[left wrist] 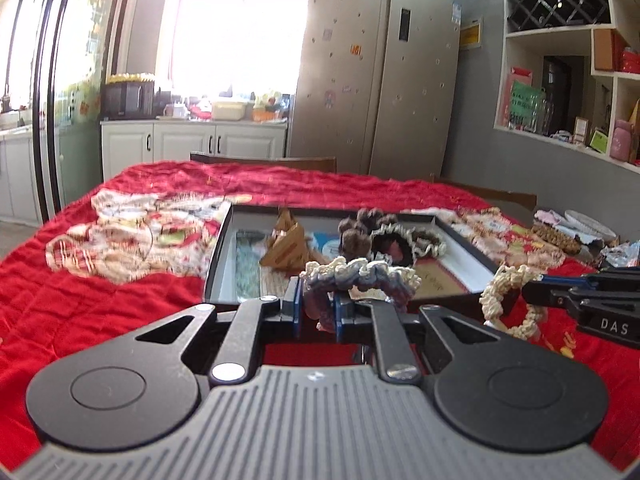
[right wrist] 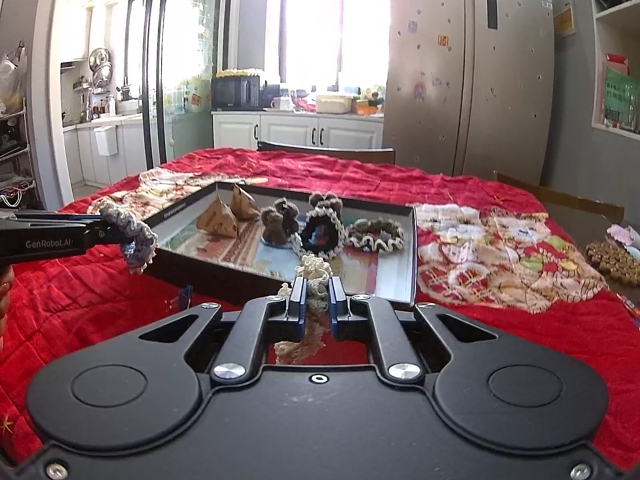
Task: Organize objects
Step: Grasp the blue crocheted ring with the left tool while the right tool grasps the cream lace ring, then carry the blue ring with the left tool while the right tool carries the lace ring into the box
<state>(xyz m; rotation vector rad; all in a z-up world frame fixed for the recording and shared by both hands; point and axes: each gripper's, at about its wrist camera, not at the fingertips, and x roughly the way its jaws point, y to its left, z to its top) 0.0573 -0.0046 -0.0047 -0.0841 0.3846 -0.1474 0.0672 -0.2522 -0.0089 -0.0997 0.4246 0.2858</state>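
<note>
A shallow black tray (left wrist: 464,236) (right wrist: 413,252) lies on the red cloth. In it are two tan paper pyramids (right wrist: 224,216), brown fuzzy scrunchies (right wrist: 280,220), a black scrunchie with cream trim (right wrist: 320,236) and an olive one (right wrist: 376,236). My left gripper (left wrist: 318,306) is shut on a grey-blue scrunchie with cream trim (left wrist: 360,276), held just before the tray's near edge; it also shows in the right wrist view (right wrist: 136,240). My right gripper (right wrist: 318,300) is shut on a cream crochet scrunchie (right wrist: 314,276), also seen in the left wrist view (left wrist: 508,300), near the tray's near right corner.
The table is covered by a red quilted cloth (right wrist: 480,320) with patchwork panels. Brown beads and wrappers (right wrist: 612,260) lie at the right edge. Chair backs (right wrist: 328,152) stand behind the table, with a fridge (right wrist: 468,80) and cabinets beyond.
</note>
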